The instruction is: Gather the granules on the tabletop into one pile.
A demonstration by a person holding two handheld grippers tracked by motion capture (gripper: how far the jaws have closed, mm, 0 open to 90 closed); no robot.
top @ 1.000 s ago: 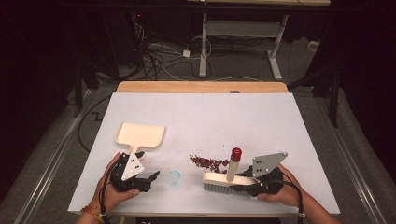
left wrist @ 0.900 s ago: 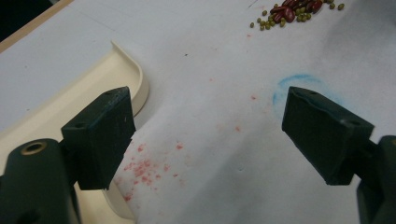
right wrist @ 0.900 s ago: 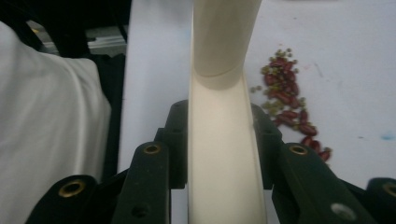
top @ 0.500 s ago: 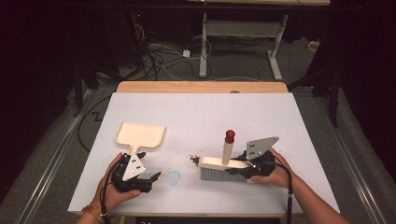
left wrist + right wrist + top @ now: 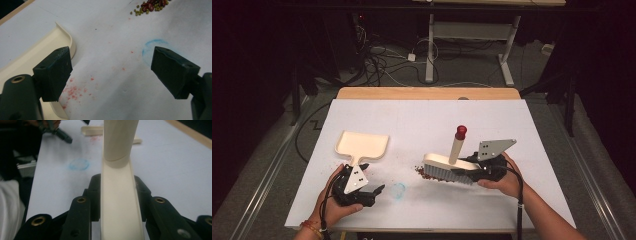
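Brush (image 5: pixel 447 165) clamped betw. right gripper (image 5: pixel 476 172) fingers, bristles on beans (image 5: pixel 421 171).

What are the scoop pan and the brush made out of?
The dustpan looks like smooth cream plastic: one moulded piece with a rounded, slightly shiny rim. The brush seems the same cream plastic on its back and handle, with a red cap; its pale bristles are probably plastic fibre.

The table (image 5: pixel 512 130) carries a white sheet; a strip of bare wood (image 5: pixel 427 93) is exposed along its far edge. The floor (image 5: pixel 272 150) around it is grey, with metal rails (image 5: pixel 262 170) running along both sides. Beyond the far edge, loose cables (image 5: pixel 387 60) lie on the floor near a white-framed stand (image 5: pixel 472 40). The rear of the room is dark.
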